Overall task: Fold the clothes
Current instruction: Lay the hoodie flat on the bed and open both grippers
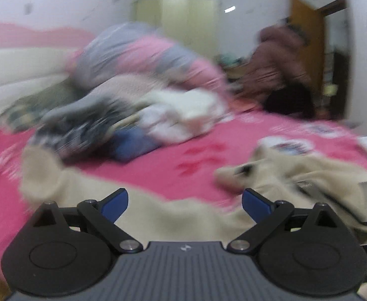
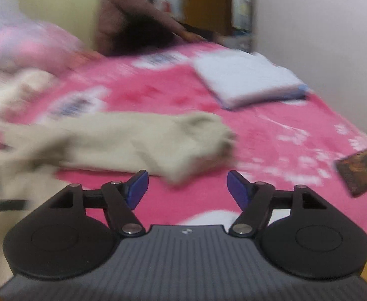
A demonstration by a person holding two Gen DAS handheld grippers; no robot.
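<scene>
Beige garment [image 2: 123,140] on pink bedspread [image 2: 284,135]

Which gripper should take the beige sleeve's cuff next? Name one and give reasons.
Right, probably. The right gripper stands open with the beige sleeve's cuff just ahead of its fingertips on the pink bedcover. The left gripper, also open, hangs over the beige garment's body, with no cuff in front.

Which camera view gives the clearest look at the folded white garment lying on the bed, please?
The right wrist view: the folded white garment lies whole and unobstructed on the pink bedspread, beyond the open right gripper. The left wrist view catches at most a pale sliver at its right edge, too blurred to identify.
</scene>
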